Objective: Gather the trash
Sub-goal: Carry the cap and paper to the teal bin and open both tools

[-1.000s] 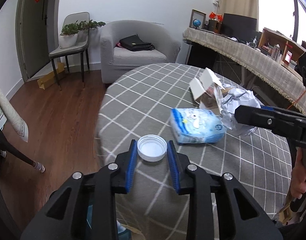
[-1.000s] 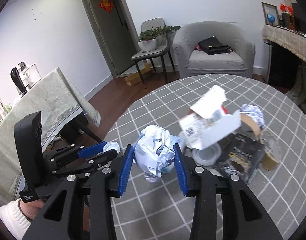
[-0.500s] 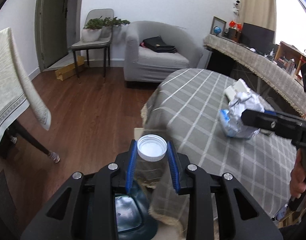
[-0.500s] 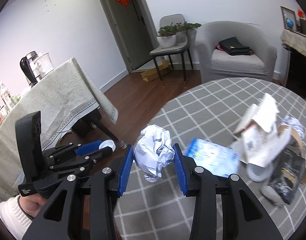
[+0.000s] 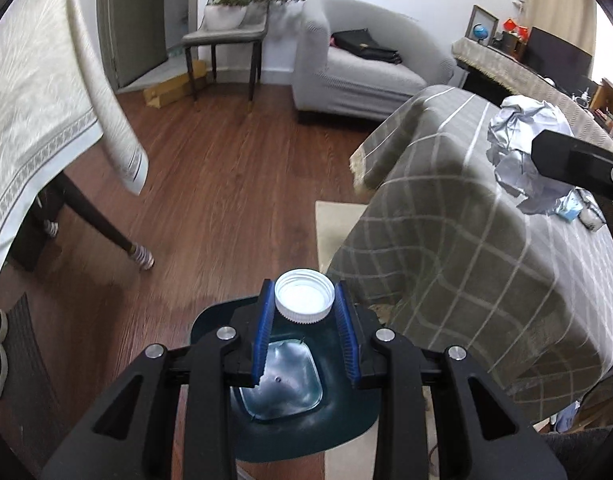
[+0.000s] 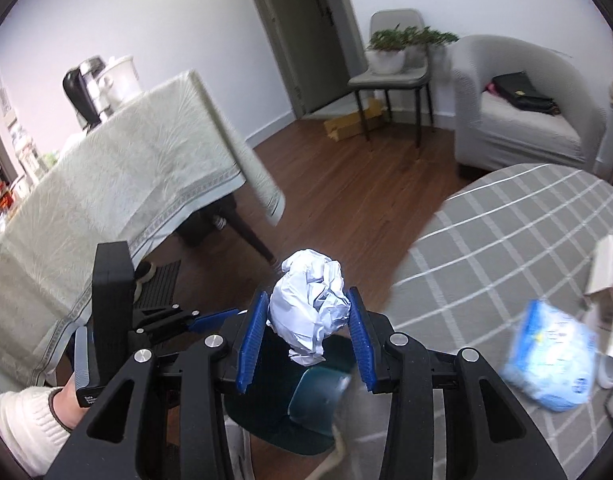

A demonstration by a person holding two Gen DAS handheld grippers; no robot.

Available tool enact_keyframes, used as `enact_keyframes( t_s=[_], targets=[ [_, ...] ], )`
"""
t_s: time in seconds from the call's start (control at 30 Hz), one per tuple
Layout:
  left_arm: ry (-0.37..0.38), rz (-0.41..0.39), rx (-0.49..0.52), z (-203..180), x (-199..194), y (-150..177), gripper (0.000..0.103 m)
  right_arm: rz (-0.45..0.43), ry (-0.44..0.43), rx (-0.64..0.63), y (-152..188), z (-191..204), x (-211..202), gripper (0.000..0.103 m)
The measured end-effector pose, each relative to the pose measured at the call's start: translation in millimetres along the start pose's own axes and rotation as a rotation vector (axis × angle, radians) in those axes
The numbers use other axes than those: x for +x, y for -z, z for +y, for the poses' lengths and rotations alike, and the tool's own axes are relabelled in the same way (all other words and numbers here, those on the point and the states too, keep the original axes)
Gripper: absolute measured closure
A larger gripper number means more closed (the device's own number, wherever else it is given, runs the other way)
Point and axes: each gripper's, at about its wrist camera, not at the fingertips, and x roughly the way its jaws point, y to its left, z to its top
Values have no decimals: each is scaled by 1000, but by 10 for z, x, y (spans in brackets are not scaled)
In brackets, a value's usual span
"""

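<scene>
Grippers now off the checked table [image 5: 486, 248], above the dark bin [image 5: 210, 324]; left gripper [image 5: 305, 312] clamped on white cap [image 5: 304, 298] directly over bin; right gripper [image 6: 306, 322] clamped on crumpled paper [image 6: 310, 308], approaching; drops look imminent.

Home living room, grey armchair [image 5: 362, 64], wood floor [image 5: 226, 184], potted plant on chair [image 6: 390, 50], cloth-covered tables [image 6: 118, 168], kettle [image 6: 84, 88].

Bin [image 5: 346, 432] on floor beside table [image 5: 486, 264], cap [image 5: 304, 297] above.
</scene>
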Motion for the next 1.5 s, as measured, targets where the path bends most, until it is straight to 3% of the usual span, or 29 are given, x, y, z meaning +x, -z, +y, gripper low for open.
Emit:
enact_keyframes(
  t_s=[0.27,0.6,0.8,0.97,1.2,1.5],
  targets=[
    [-53,126,-10,315,258,238,70,134,-9,-17,35,233,472,62],
    [-44,304,-38,592,607,585,70,253,-3,-21,123,381,938,62],
    [-40,355,-54,745,673,707,66,306,0,-21,176,432,1158,62],
    [-29,339,-57,781,598,698,66,350,1,-25,238,480,1358,62],
    [-18,245,-77,845,360,565,66,412,10,-26,391,499,1603,62],
    [-25,71,-85,831,-94,272,82,482,25,-31,599,508,1840,62]
  ],
)
